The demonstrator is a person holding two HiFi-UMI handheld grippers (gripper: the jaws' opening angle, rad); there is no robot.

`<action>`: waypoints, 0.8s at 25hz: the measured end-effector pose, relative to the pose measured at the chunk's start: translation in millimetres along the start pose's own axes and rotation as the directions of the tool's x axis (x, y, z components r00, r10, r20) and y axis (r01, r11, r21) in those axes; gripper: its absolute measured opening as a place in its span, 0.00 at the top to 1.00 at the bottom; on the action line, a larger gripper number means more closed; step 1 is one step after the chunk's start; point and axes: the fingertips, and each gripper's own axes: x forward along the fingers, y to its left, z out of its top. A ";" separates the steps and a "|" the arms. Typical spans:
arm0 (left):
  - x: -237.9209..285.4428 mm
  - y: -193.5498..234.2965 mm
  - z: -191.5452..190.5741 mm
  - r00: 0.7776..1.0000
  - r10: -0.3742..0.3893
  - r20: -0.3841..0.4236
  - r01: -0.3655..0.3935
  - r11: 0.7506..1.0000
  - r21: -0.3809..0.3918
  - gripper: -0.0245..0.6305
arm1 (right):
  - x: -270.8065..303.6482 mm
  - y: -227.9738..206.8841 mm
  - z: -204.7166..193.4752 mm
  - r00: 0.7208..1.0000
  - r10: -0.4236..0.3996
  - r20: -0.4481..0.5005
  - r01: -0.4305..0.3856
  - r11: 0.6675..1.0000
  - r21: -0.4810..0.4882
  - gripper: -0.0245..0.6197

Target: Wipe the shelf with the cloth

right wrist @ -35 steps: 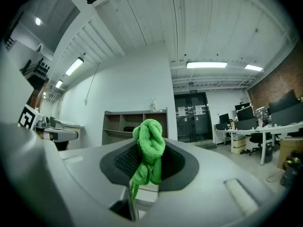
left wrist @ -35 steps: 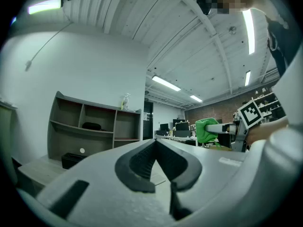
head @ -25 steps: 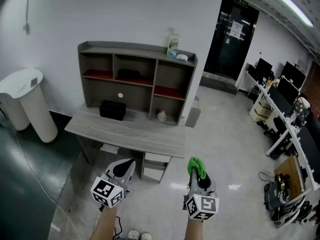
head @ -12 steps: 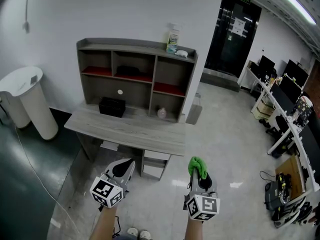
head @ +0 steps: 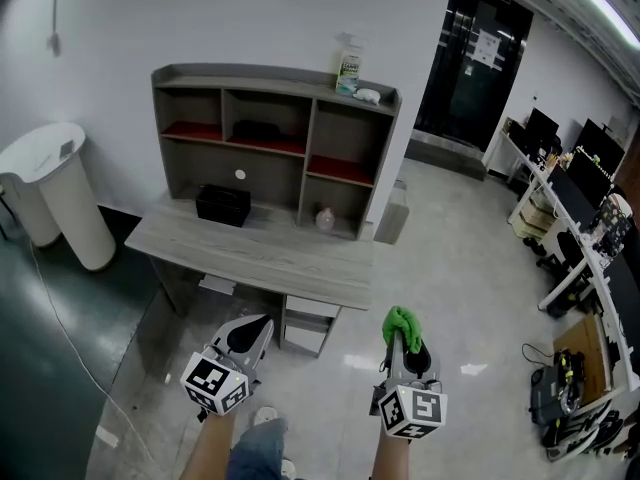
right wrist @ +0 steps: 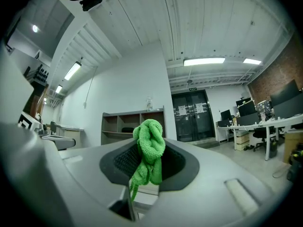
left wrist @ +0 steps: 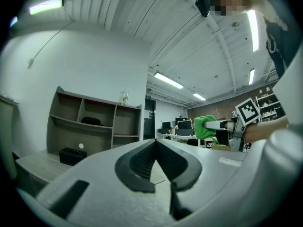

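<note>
Crumpled green looped-pile cloth [head: 401, 325] clamped between the closed jaws of the right gripper [head: 404, 342], held well apart from the grey wood-grain cubby shelf [head: 197, 73], left gripper [head: 256, 325] closed on nothing, spray bottle [head: 349, 68] label too small to be read

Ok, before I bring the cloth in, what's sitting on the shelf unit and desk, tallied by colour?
Black: 2, box on desk, item in upper middle bay.
Pale: 3, object on top, disc, round thing in lower right bay.
Green-labelled: 1, spray bottle on top.
Total: 6.
</note>
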 end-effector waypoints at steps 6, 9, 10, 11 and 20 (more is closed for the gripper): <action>38.4 24.3 -6.9 1.000 0.002 0.006 -0.002 1.000 -0.010 0.96 | 42.9 -12.7 -7.2 1.000 0.000 0.000 0.000 1.000 -0.006 0.80; 64.9 45.9 -11.8 1.000 -0.002 0.007 0.002 1.000 -0.015 0.96 | 74.8 -19.1 -14.6 1.000 -0.007 -0.005 0.007 1.000 -0.008 0.80; 74.5 54.1 -12.6 1.000 -0.004 0.004 0.004 1.000 -0.017 0.96 | 86.3 -20.9 -15.9 1.000 -0.011 -0.007 0.011 1.000 -0.006 0.80; 84.3 62.9 -12.4 1.000 -0.007 0.001 0.007 1.000 -0.019 0.96 | 98.2 -22.3 -16.3 1.000 -0.015 -0.007 0.015 1.000 -0.005 0.80; 181.6 150.5 -5.0 0.999 -0.041 -0.006 0.040 0.999 -0.021 0.96 | 225.4 -30.5 -18.5 0.999 -0.036 -0.009 0.036 0.999 0.003 0.80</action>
